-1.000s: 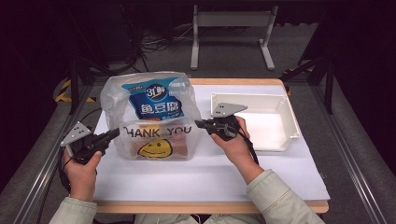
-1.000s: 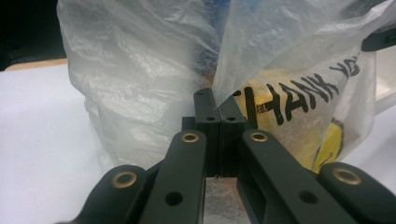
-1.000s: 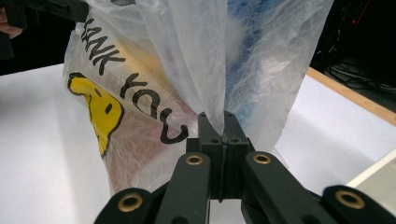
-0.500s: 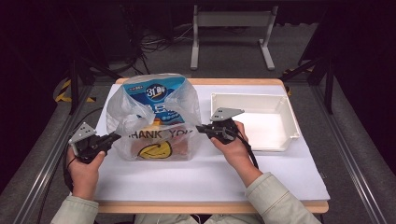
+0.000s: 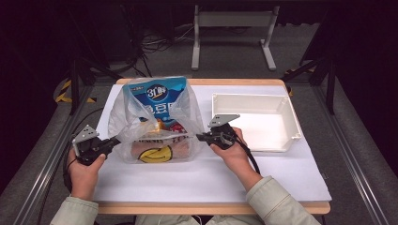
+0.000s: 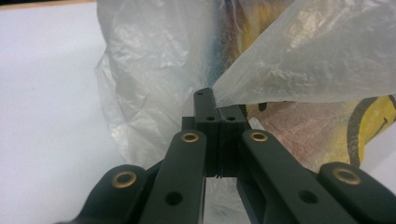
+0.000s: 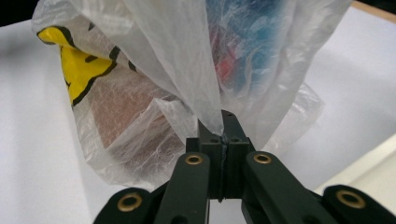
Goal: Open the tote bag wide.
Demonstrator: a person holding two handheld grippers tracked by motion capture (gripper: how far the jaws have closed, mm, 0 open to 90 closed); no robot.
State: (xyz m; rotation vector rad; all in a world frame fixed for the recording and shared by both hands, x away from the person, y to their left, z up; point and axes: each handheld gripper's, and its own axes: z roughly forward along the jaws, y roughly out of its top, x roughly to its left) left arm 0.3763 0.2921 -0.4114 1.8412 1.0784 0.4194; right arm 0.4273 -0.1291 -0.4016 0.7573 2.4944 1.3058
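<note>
A clear plastic bag (image 5: 141, 117) with a yellow smiley face stands on the white table (image 5: 211, 178), left of centre. Inside it a blue snack packet (image 5: 158, 93) stands upright, its top out of the bag's mouth. My left gripper (image 5: 114, 139) is at the bag's left side, shut on a pulled-out strip of the film (image 6: 299, 70). My right gripper (image 5: 201, 137) is at the bag's right side, shut on a fold of the film (image 7: 187, 70). In both gripper views the jaws are pressed together with plastic pinched at the tips (image 6: 217, 105) (image 7: 219, 123).
A white rectangular tray (image 5: 287, 117) sits to the right of the bag, close behind my right hand. Bare white tabletop lies in front of the bag. Beyond the table's far edge are metal frames and cables on a dark floor.
My right gripper has come down toward the table with its part of the bag. The bag has slackened and sunk, so more of the blue packet stands out. The left gripper has barely moved.
</note>
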